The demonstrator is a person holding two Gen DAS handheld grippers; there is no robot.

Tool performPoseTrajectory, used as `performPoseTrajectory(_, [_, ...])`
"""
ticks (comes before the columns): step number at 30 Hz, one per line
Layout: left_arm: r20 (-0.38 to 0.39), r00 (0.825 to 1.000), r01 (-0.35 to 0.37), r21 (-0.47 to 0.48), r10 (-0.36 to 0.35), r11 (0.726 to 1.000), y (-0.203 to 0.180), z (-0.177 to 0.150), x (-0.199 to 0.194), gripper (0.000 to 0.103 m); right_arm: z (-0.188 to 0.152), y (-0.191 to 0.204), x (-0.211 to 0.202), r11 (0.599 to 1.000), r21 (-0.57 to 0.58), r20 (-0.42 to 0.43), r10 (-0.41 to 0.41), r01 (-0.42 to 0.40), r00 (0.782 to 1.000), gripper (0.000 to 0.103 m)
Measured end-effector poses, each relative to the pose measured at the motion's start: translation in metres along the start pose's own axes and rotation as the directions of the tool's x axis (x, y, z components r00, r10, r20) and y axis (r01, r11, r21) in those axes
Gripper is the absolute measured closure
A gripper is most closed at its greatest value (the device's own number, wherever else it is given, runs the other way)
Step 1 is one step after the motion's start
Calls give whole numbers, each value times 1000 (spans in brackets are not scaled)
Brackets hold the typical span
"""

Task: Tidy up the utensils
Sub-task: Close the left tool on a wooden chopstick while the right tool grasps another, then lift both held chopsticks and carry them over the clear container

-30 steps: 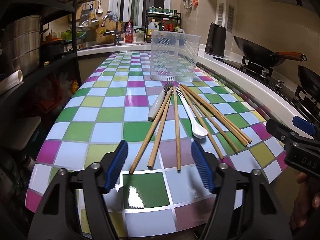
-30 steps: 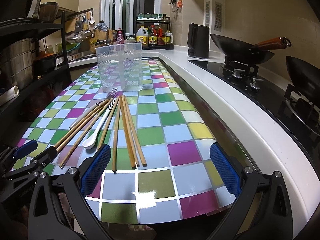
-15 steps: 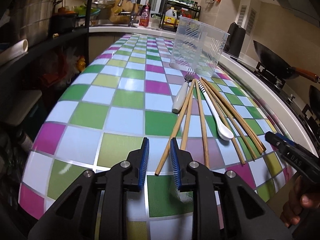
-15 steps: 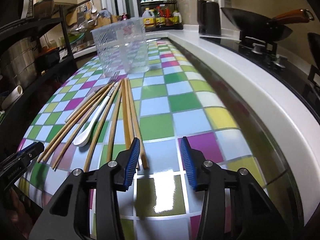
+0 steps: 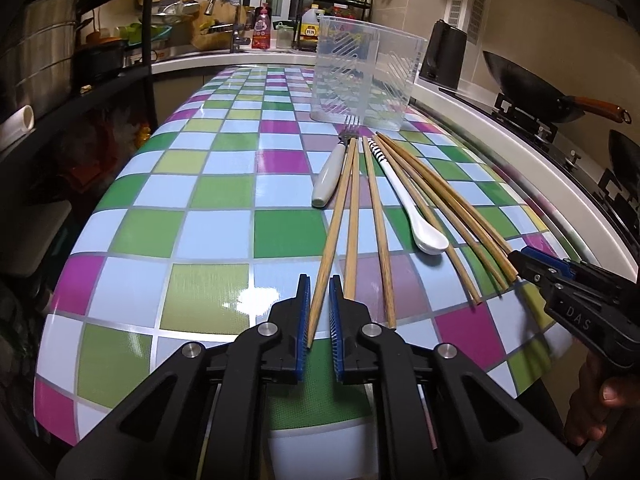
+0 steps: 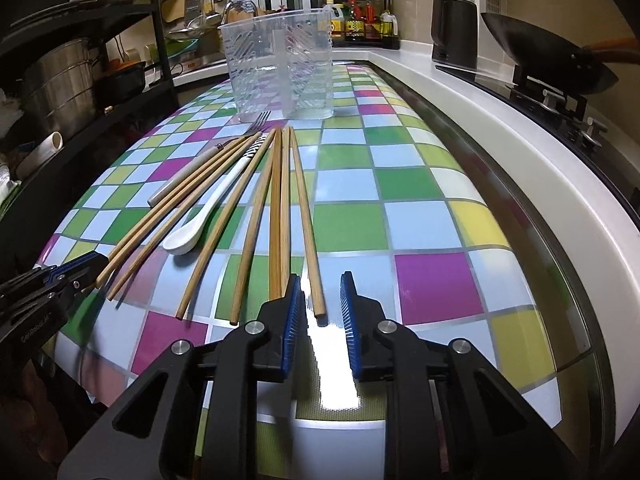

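Several wooden chopsticks (image 5: 372, 208) (image 6: 280, 208), a white spoon (image 5: 416, 216) (image 6: 208, 220) and a white-handled fork (image 5: 332, 168) (image 6: 200, 168) lie fanned on the checkered table. A clear plastic utensil holder (image 5: 360, 76) (image 6: 280, 64) stands behind them. My left gripper (image 5: 319, 308) is narrowly open, its pads on either side of the near end of the leftmost chopstick (image 5: 332, 232). My right gripper (image 6: 318, 308) is partly open around the near end of the rightmost chopstick (image 6: 306, 220). Each gripper shows at the edge of the other view.
The checkered table (image 5: 208, 184) has a near edge just under both grippers. A white counter (image 6: 520, 128) with a stove, wok (image 5: 528, 88) and black kettle (image 6: 454, 36) runs along the right. A dark shelf with pots (image 5: 44, 52) stands at the left.
Both grippers have narrowed from wide open and moved forward and down to the chopsticks' near ends. Each now straddles one chopstick. The utensils have not moved.
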State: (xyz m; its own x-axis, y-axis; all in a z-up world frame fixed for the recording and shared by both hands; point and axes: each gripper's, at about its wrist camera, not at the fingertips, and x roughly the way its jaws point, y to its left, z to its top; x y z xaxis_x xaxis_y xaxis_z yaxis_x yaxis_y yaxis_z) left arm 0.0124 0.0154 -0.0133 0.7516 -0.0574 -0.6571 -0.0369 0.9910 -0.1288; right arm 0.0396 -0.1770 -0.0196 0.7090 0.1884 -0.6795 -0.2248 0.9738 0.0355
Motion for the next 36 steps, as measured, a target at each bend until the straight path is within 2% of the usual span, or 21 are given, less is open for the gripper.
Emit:
performPoseTrajectory(2, [2, 1000, -10, 16, 10, 1000, -2, -1, 0, 94, 0, -3, -1, 1000, 12, 0, -6, 6, 1000, 93])
performPoseTrajectory(7, [10, 999, -31, 56, 30, 998, -7, -2, 0, 96, -1, -6, -2, 1000, 14, 6, -3, 3, 1000, 97])
performPoseTrajectory(10, [17, 1000, -27, 62, 26, 998, -8, -2, -2, 96, -1, -11, -7, 998, 40, 37, -59, 58, 998, 97])
performPoseTrajectory(13, [22, 999, -30, 74, 28, 997, -11, -3, -2, 97, -3, -18, -4, 994, 70, 22, -91, 89, 996, 97])
performPoseTrajectory(19, [28, 999, -20, 76, 17, 997, -15, -4, 0, 97, -3, -14, -3, 996, 52, 27, -77, 75, 997, 93])
performPoseTrajectory(36, [66, 997, -35, 96, 29, 995, -24, -5, 3, 97, 7, -15, 5, 998, 47, 50, -51, 49, 997, 96])
